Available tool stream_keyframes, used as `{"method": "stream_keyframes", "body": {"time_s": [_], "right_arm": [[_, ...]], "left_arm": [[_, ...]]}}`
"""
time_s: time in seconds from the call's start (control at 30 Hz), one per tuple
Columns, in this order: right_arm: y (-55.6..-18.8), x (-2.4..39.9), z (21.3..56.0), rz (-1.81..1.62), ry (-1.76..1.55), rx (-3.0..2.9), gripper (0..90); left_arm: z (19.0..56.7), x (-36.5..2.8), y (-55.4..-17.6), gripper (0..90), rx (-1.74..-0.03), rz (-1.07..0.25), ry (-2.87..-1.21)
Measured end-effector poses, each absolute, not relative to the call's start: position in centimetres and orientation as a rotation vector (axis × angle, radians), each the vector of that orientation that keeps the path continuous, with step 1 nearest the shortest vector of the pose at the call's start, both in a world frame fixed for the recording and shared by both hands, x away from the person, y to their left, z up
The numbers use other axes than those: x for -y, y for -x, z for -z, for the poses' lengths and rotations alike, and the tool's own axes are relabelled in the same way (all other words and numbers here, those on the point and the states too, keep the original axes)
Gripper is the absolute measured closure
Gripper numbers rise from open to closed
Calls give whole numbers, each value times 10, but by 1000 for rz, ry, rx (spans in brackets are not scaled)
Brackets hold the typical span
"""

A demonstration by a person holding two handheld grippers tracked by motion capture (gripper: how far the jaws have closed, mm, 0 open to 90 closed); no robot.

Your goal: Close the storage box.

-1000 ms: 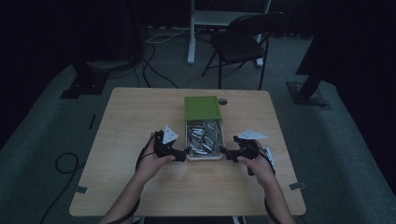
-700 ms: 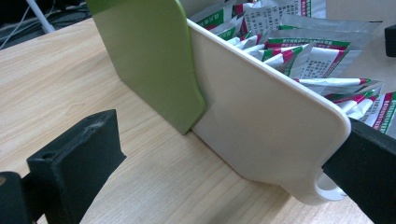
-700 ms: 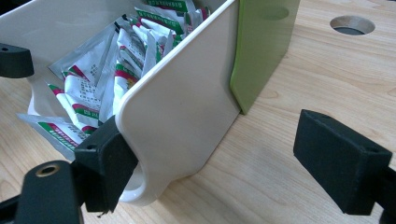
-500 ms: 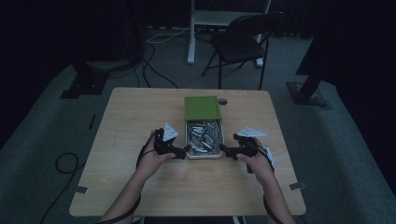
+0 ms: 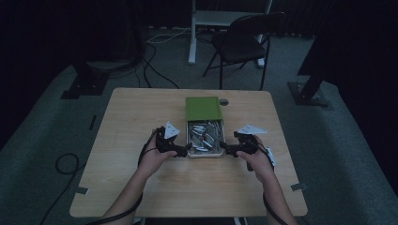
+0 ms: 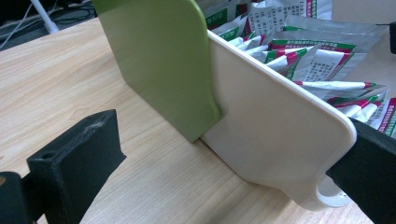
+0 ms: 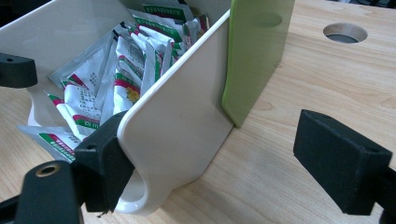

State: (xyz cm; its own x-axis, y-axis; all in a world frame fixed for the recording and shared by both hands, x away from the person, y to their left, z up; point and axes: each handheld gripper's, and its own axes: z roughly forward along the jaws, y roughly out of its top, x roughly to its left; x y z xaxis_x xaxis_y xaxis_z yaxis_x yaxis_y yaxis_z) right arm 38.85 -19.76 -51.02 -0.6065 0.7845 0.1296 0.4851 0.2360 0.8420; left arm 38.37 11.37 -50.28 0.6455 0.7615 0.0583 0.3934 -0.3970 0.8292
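**Two grippers at the drawer of sachets**

At the middle of the table [image 5: 141, 187] stands a small box: a green sleeve [image 5: 203, 108] with a cream drawer [image 5: 205, 153] pulled out toward the person. The drawer is full of sachets [image 5: 205, 136], silver with green and red print.

The left gripper [image 5: 184, 150] is at the near left corner of the drawer and the right gripper [image 5: 225, 149] is at the near right corner. Both are open. In the left gripper view, one jaw stands free over the table and the other is at the drawer's near corner, beside the side wall [image 6: 275, 140]. In the right gripper view it is similar: one jaw is at the near corner next to the side wall [image 7: 182, 121], close to the curved handle [image 7: 135, 198], and the other is well apart above the wood. Whether the inner jaws already touch the plastic, I cannot tell.

The step in hand seems to be taking hold of the drawer from both sides, to slide it or to lift it. To do it well, I think each gripper should close on its wall at the same height, and both should then move together. If one side pulls first, the drawer may turn and jam inside the sleeve. The sachets lie loose and high, so a tilt could spill them.
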Motion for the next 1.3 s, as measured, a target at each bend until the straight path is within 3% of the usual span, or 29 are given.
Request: {"method": "stream_keyframes", "body": {"time_s": [1.3], "right_arm": [[-419,193,503,-1273,-1249,-2126,148]], "left_arm": [[499,-113,-414,17,-927,-578,-1997]]}}
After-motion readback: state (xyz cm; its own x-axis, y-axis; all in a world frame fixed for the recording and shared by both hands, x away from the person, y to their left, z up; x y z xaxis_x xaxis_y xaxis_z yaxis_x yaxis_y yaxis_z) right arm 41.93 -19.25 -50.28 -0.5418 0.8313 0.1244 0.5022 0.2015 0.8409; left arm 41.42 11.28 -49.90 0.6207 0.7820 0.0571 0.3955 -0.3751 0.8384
